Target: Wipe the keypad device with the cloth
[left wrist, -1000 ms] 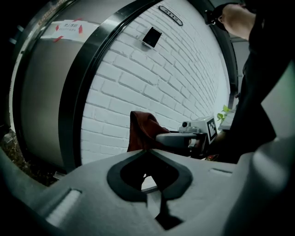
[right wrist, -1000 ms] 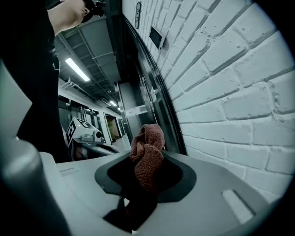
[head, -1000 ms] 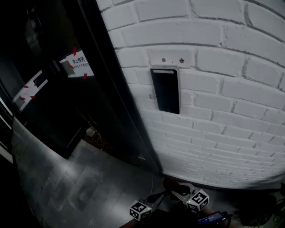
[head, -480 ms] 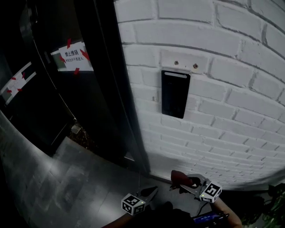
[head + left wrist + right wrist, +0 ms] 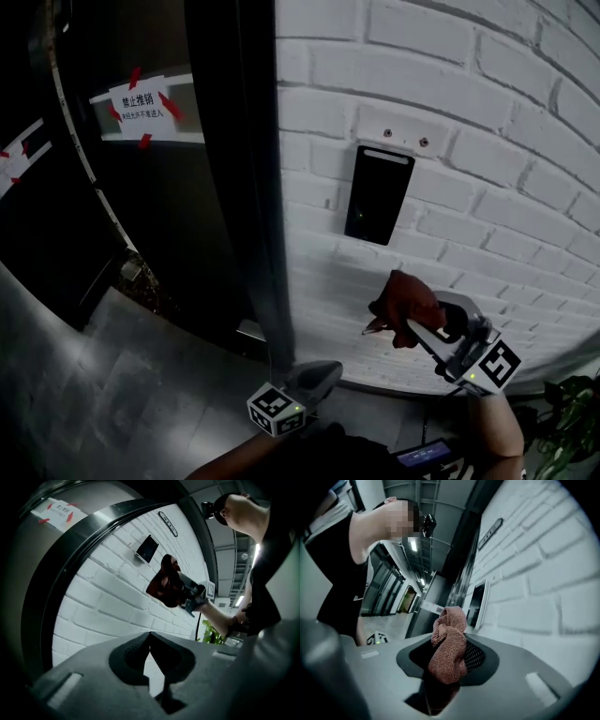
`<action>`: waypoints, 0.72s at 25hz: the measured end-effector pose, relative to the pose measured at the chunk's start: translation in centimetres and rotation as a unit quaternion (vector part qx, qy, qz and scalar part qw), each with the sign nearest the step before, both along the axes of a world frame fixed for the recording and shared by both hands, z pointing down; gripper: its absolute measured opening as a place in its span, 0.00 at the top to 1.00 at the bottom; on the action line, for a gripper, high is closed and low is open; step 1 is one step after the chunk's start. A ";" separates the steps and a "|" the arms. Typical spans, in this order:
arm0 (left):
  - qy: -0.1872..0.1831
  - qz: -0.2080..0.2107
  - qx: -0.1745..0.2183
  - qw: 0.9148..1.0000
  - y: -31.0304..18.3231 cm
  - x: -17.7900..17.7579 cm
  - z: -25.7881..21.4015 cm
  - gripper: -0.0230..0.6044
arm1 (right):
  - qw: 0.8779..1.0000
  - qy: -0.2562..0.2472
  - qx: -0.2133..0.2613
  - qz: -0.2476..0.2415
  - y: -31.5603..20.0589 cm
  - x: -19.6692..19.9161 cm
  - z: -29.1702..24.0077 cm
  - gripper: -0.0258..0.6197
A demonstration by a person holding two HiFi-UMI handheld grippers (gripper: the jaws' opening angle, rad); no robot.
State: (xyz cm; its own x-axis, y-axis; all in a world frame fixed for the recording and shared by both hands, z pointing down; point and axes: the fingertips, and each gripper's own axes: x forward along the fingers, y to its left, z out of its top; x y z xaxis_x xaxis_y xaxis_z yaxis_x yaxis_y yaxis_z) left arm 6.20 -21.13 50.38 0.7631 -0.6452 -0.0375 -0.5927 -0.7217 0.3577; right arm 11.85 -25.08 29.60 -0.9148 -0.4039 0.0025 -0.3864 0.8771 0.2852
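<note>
The keypad device (image 5: 378, 195) is a black upright panel mounted on the white brick wall (image 5: 487, 169); it also shows in the left gripper view (image 5: 146, 549) and the right gripper view (image 5: 477, 603). My right gripper (image 5: 405, 327) is shut on a reddish-brown cloth (image 5: 405, 298), held below and slightly right of the keypad, apart from it. The bunched cloth (image 5: 449, 648) sticks up from between the jaws. My left gripper (image 5: 323, 373) hangs low near the floor, shut with nothing in it (image 5: 151, 641).
A dark metal door frame (image 5: 239, 178) runs down left of the wall. A glass door (image 5: 141, 187) with a taped paper notice (image 5: 141, 105) lies further left. A green plant (image 5: 572, 422) stands at the lower right. Grey floor tiles (image 5: 103, 394) spread below.
My right gripper has risen with the cloth from near the floor toward the keypad. The head view has shifted, so the keypad sits further right and the door fills more of the left.
</note>
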 end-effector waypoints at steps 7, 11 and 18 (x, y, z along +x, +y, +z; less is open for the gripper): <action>0.004 0.014 -0.019 1.000 0.9 0.1 1.7 0.96 | 0.969 0.013 0.196 0.153 -5.5 -0.6 -13.7 0.76; 0.011 0.008 -0.026 1.000 1.1 -0.4 2.0 0.96 | 0.949 0.006 0.216 0.230 -8.5 -1.7 -15.7 0.76; 0.010 -0.019 -0.041 0.999 1.2 -2.7 3.0 0.96 | 0.956 0.011 0.163 0.243 -9.2 -2.9 -9.4 0.79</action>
State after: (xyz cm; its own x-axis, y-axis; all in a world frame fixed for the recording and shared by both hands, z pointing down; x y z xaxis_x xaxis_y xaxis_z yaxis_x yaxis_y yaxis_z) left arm 3.51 -19.94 53.36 0.7375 -0.6754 0.0030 -0.6117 -0.6661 0.4269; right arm 8.97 -34.30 20.16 -0.6199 -0.7640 -0.1788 -0.7162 0.4579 0.5267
